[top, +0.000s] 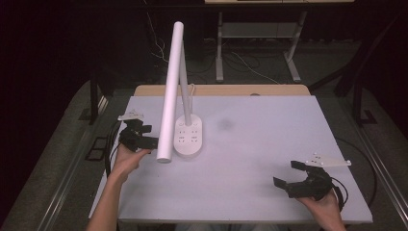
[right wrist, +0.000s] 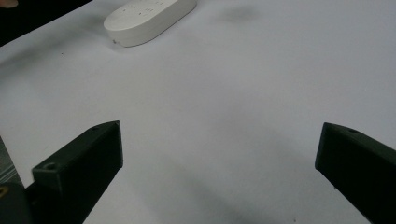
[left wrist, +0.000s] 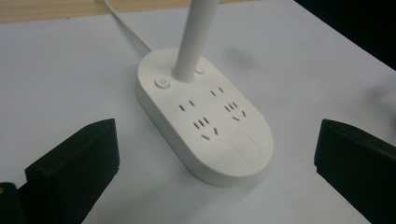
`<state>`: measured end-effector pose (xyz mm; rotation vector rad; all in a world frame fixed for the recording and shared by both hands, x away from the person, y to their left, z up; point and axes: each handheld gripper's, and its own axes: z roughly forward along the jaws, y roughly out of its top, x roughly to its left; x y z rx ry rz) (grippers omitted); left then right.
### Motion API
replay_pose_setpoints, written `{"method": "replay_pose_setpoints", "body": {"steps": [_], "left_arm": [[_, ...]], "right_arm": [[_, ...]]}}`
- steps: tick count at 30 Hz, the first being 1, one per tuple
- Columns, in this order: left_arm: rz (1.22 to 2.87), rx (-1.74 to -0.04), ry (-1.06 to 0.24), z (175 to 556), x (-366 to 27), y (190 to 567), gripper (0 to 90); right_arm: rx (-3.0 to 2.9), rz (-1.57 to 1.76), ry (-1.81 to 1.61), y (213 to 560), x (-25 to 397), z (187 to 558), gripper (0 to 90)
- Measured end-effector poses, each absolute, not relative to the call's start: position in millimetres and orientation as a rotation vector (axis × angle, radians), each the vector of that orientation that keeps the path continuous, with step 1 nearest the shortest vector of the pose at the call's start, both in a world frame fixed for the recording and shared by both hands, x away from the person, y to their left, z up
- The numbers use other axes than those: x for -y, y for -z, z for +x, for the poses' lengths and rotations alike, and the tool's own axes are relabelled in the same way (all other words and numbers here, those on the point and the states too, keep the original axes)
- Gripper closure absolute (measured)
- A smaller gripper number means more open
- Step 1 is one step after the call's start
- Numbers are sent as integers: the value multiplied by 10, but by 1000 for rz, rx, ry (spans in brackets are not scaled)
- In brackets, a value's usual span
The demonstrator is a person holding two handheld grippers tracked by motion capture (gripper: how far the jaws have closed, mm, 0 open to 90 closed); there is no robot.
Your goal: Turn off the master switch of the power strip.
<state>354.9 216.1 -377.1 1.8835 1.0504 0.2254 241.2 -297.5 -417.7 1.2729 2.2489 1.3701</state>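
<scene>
The desk lamp (top: 187,136) stands left of centre on the table (top: 250,144), its base ringed by bare surface. The left tool (top: 144,136), jaws wide apart, sits just beside it; the right tool (top: 291,173) gapes empty near the front right edge.

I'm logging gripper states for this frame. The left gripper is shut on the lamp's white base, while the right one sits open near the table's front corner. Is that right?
Not quite. The left gripper is open, not shut on the lamp base: the left gripper view shows its fingers spread wide, apart from the base. The right gripper does sit open near the table's front corner.
</scene>
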Motion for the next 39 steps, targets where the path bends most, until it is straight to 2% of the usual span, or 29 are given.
{"method": "replay_pose_setpoints", "body": {"steps": [26,39], "left_arm": [[1776,-1007,-203,2784,-2159,3986,0],[1787,-971,-198,2541,-2144,4103,0]], "right_arm": [[-2250,1259,-1368,4175,2972,2397,3],[-2256,1263,-1368,4176,2960,2382,3]]}}
